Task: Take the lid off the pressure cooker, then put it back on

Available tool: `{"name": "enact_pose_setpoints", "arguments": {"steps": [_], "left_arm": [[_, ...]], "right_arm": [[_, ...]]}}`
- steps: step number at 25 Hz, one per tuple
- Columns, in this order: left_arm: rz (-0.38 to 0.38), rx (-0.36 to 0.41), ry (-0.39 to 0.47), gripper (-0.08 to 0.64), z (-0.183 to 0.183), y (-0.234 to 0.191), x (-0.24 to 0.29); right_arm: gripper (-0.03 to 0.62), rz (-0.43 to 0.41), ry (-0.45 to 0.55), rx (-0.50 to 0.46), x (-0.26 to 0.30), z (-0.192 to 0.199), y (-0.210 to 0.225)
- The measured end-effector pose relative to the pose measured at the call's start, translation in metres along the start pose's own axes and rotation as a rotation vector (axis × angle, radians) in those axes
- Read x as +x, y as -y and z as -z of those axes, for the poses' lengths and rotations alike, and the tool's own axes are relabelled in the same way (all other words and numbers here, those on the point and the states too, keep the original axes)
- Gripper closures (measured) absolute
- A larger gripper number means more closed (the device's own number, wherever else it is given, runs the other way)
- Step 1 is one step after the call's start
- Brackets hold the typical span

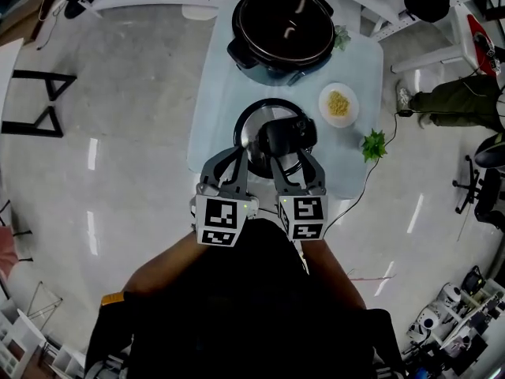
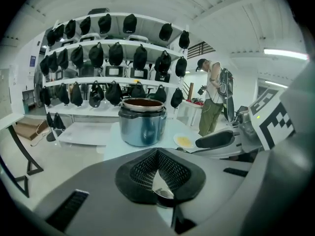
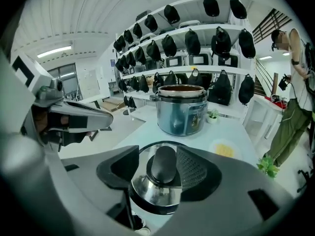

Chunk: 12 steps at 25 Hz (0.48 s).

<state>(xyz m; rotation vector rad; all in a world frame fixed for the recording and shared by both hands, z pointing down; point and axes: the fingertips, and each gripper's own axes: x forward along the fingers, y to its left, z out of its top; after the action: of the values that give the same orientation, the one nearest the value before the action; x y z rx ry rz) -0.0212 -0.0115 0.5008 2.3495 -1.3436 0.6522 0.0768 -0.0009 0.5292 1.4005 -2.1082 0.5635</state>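
- Right gripper (image 3: 158, 163): jaws wide. The black handle (image 1: 288, 135) of the lid (image 1: 252, 131) sits between them, and the pads aren't pressing it. The gap on the left side is bigger than on the right.
- Left gripper (image 2: 156, 154): jaw tips are together with nothing clamped. The tips are at the lid's near-left rim; I can't tell whether they touch it or sit just above.
- The lid lies flat on the table (image 1: 217, 93), off the pot. The open pressure cooker (image 2: 142, 127) stands straight ahead of both sets of jaws, well beyond them.
- Risk: the handle is off-centre between the right jaws, so closing would likely push the lid sideways on the smooth table before the pads bite.
- Risk: with only the handle gripped, a heavy lid may tip or swing on lifting and clip the cooker's rim.
- Risk: the left tips are so close to the rim that a small nudge could shove the lid or block the lift.
- Risk: the plate (image 1: 323, 106) of yellow food is ahead and right of the right jaws, so a wide carry could hit it.
- Risk: the lid could land crooked on the pot and not seat.
- Count: 1 cooker, 1 lid, 1 handle, 1 plate, 1 table, 2 grippers.
- Count: 2 small plants, one (image 1: 342, 38) beside the cooker and one (image 1: 375, 143) right of the right jaws.
- Count: 1 person (image 2: 212, 102) standing far off.
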Motion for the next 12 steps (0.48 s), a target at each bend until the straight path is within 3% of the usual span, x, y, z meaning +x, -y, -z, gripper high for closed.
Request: {"name": "enact_pose_setpoints", "arguments": {"steps": [12], "left_arm": [[0.038,0.022,-0.09,0.554,0.027,-0.025,0.055]], "right_arm": [[0.302,0.014,-0.082,0.023,0.066,0.03,0.008]]}}
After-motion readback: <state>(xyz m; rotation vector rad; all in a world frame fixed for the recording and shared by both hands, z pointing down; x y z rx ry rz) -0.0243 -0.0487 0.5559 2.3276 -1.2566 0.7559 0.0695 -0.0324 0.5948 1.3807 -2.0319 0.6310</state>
